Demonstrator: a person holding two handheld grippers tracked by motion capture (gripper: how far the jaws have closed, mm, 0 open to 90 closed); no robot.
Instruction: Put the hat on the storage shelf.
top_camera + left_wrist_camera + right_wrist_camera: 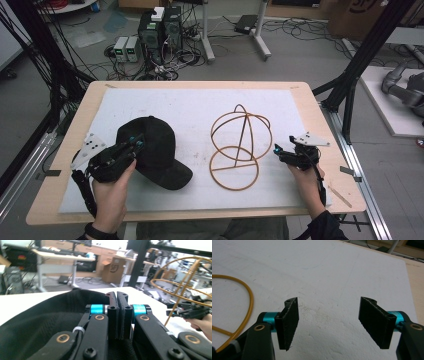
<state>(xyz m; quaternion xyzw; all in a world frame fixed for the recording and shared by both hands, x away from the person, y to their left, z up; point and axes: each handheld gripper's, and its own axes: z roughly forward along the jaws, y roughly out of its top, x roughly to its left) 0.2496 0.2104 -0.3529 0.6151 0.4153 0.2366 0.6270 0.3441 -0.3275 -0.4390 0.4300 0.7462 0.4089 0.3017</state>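
Clearly left tongs [117, 315] pressed together over black cap [150, 150]; pinch unclear; right tongs [334, 322] spread beside wire stand [240, 147]

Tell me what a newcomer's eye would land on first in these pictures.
The black cap on the white mat, left of centre, stands out first, with the left tool shut on its fabric. Just right of it stands a golden wire hat stand, a dome of hoops over a ring base. The right tool sits open beside the stand's base, gripping nothing.
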